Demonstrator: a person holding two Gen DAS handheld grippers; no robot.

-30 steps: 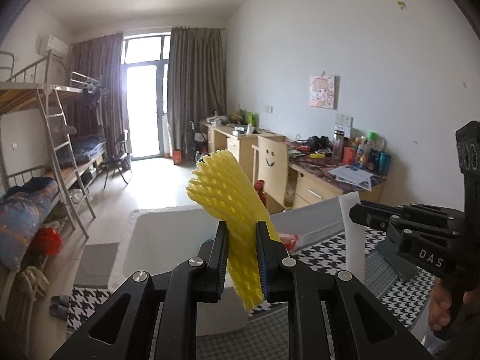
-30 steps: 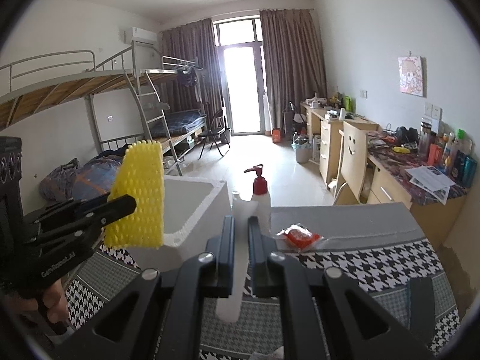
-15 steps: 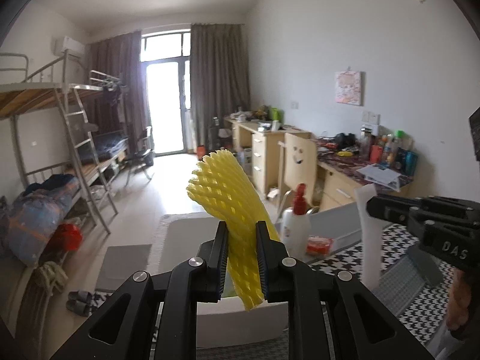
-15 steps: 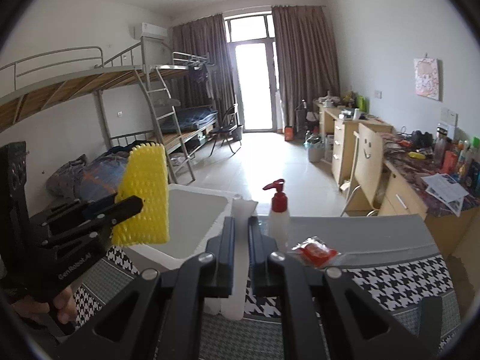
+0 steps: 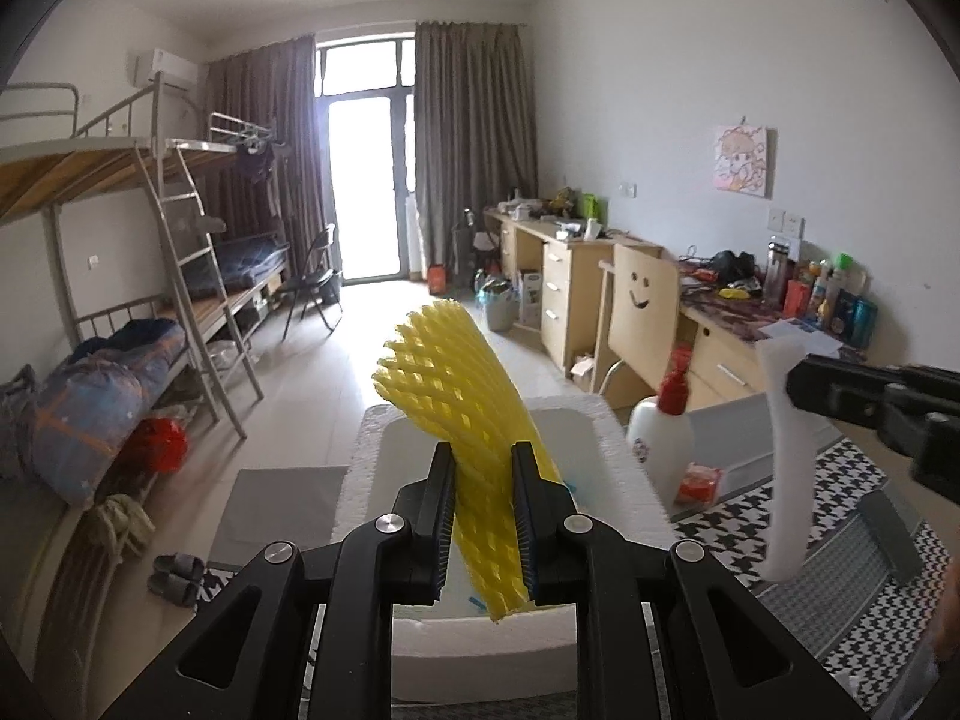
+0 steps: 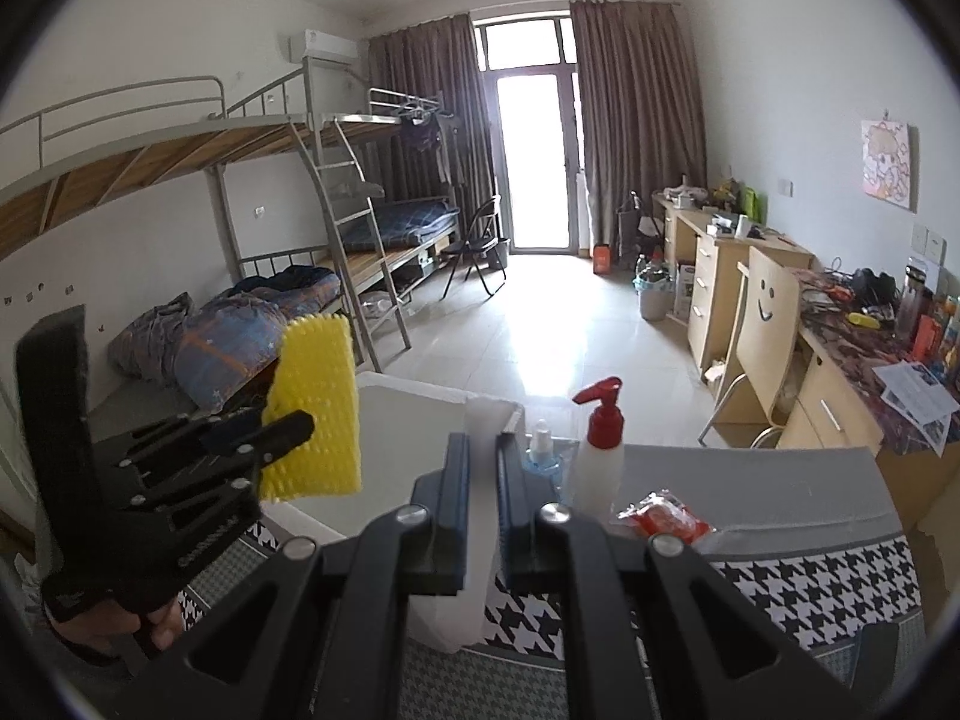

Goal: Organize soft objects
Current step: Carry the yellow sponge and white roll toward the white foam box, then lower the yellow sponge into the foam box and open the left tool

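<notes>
No lettering can be read anywhere. The only sign is a black smiley face drawn on the backrest of the wooden chair (image 5: 639, 312); labels on the bottles are too small to read.

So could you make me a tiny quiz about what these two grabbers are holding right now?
1. True or false: the left gripper is clamped on a yellow foam net.
2. What does the right gripper hold? A) red-capped pump bottle B) white foam strip C) nothing
3. Fill in: under the yellow net sits an open white foam ____.

Key:
1. True.
2. B, the white foam strip; the pump bottle stands on the table.
3. Box.
</notes>
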